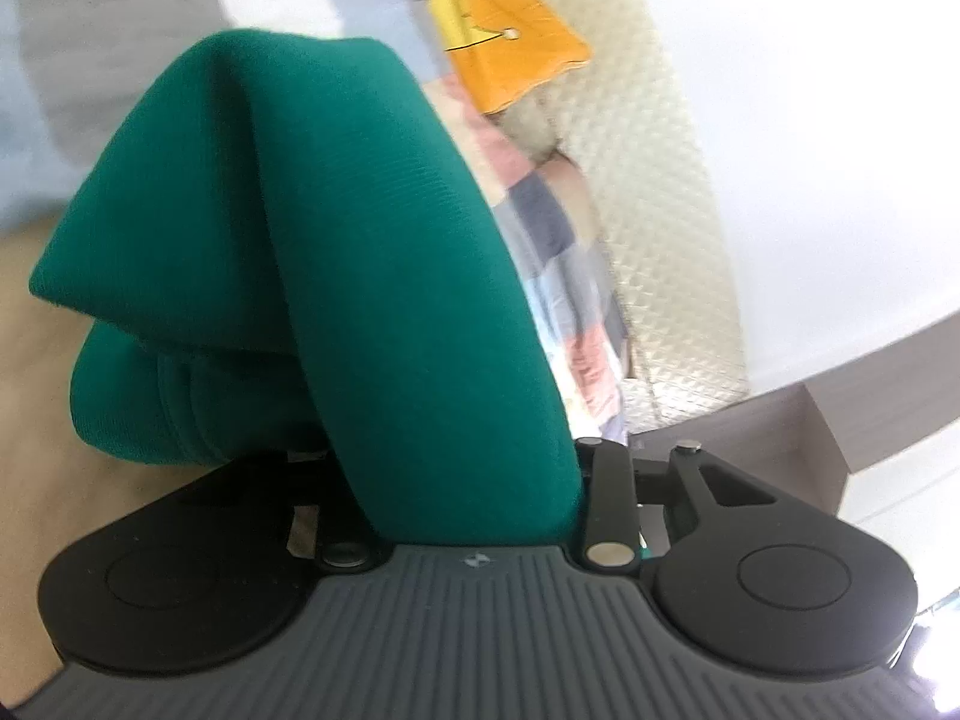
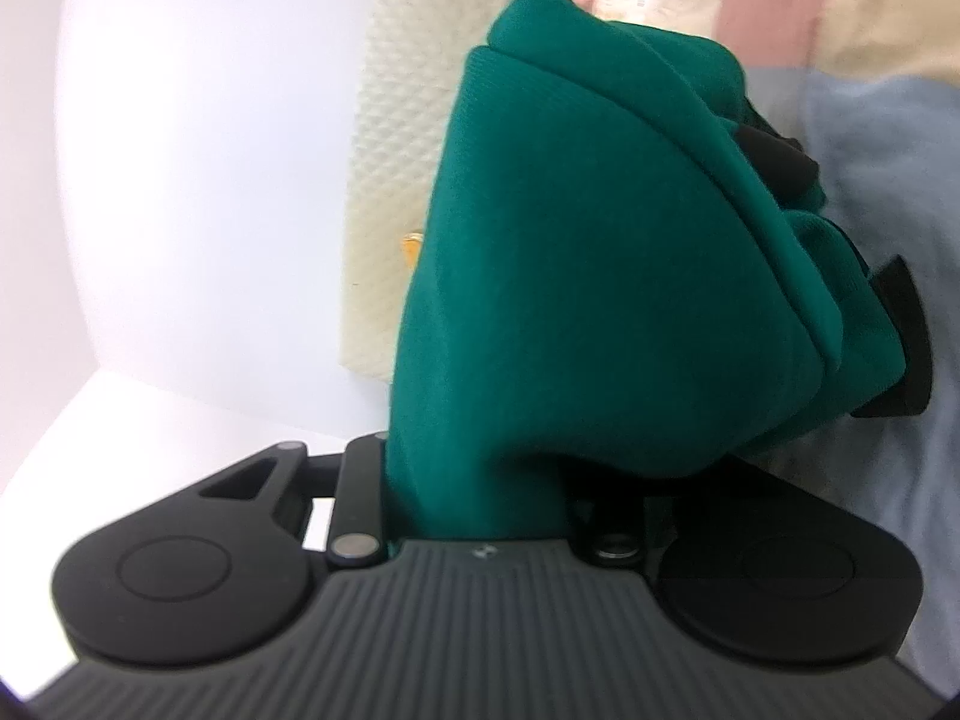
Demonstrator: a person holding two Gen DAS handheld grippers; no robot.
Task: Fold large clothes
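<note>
Left wrist view: a green garment (image 1: 336,240) fills the middle, bunched into thick folds and rising from between the jaws of the left gripper (image 1: 480,480), which is clenched on a wad of it (the fingertips themselves are buried under the cloth). Right wrist view shows the same green garment (image 2: 576,276) gathered in the right gripper (image 2: 780,276), clamped on it too, with a black finger (image 2: 774,156) and a black pad poking out of the folds at the far side. Beyond the cloth lie a pale quilted cover (image 1: 666,192), an orange piece with buttons (image 1: 510,36), a striped fabric (image 1: 564,276) and a grey-blue sheet (image 2: 888,192). Both pictures are somewhat blurred.
</note>
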